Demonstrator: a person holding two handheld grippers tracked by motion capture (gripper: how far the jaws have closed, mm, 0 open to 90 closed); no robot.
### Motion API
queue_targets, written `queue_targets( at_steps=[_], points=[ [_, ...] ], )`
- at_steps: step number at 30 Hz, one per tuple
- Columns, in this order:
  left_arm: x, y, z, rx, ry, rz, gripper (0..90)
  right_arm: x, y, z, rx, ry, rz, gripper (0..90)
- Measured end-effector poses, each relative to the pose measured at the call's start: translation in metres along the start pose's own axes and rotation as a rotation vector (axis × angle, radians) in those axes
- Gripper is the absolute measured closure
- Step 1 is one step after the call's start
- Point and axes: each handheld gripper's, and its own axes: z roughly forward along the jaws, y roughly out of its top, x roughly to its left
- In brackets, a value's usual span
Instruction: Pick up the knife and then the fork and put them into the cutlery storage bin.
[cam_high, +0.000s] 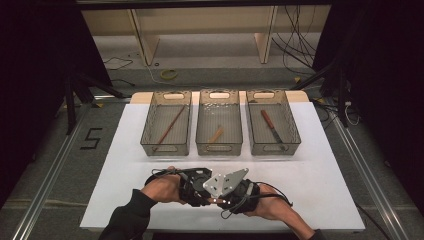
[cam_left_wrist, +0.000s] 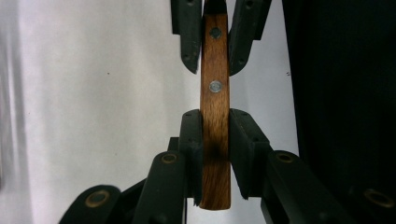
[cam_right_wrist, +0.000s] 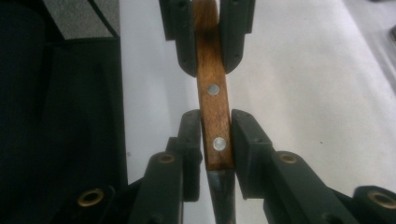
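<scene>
High view: the white tabletop is brightly and evenly lit from above, while the surroundings at left and right fall into near black; detail is soft, with slight bowing at the edges. Gripper views: the tabletop glares to near white, the black jaws lose detail in shadow, and the wooden handle is sharp mid-frame, softer at the bottom.

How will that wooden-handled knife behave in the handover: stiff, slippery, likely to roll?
The knife handle looks rigid, so it probably won't sag between the left gripper and the right gripper. Its flat riveted sides suggest it won't roll. The smooth wood might slip lengthwise, and the blade end may tip it down.
</scene>
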Motion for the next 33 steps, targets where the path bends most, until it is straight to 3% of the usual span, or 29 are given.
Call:
queue_targets(
  at_steps=[9, 13, 15, 20, 29, 33],
  points=[
    [0.000, -0.001, 0.001, -0.015, -0.002, 0.012, 73.9, 0.001, -0.001, 0.000, 0.001, 0.013, -0.029, 77.8],
    [0.003, -0.005, -0.004, -0.073, 0.006, -0.041, 63.8, -0.002, -0.003, -0.001, 0.000, -0.007, -0.029, 77.9],
    [0.006, -0.008, -0.008, -0.106, 0.030, -0.081, 52.7, -0.005, -0.005, -0.003, 0.000, -0.016, -0.021, 77.9],
    [0.013, -0.019, -0.014, -0.189, 0.079, -0.192, 37.4, -0.011, -0.010, -0.009, 0.011, -0.043, 0.008, 78.0],
    [0.021, -0.045, -0.023, -0.344, 0.203, -0.387, 26.3, -0.034, -0.023, -0.026, -0.004, -0.114, 0.086, 77.9],
    [0.021, -0.061, -0.023, -0.415, 0.225, -0.474, 25.7, -0.046, -0.029, -0.038, -0.028, -0.157, 0.134, 77.9]
  ],
)
